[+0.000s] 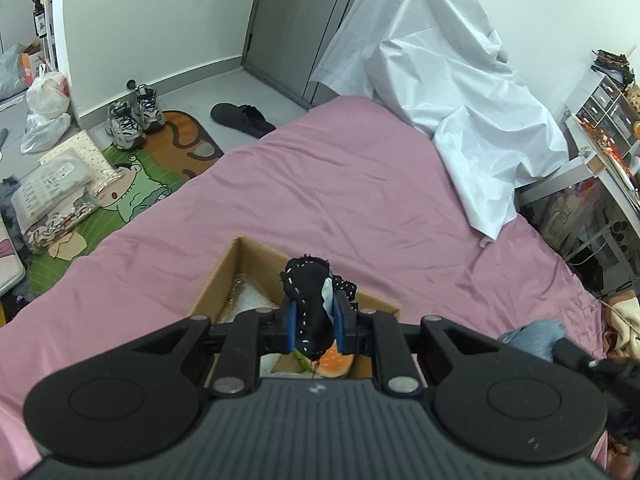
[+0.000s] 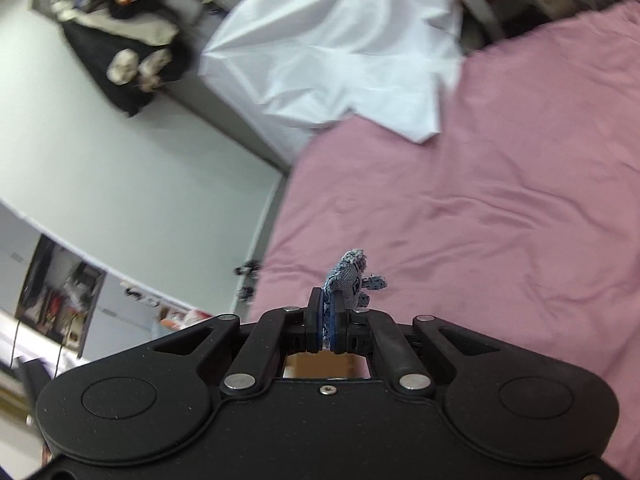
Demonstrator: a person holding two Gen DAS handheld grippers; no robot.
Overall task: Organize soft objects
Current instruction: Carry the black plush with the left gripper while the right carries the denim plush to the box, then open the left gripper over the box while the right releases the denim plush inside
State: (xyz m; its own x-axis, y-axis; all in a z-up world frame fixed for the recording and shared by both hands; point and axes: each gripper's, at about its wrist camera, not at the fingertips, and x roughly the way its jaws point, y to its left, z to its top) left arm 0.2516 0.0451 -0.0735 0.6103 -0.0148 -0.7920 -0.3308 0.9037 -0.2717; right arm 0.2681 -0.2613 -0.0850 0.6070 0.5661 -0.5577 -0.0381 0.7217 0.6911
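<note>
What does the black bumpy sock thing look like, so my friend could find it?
Find the big pink bed, then the open cardboard box on it. Just above the box, the left gripper pinches a black sock with tiny white flecks; the right gripper's cloth is blue-grey.

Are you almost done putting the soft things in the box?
Partly. The cardboard box on the pink bed already has soft things inside, one patterned like a watermelon. The left gripper holds a black speckled sock over the box, not dropped yet. The right gripper pinches a blue-grey fabric piece above the bed; that goes next.
</note>
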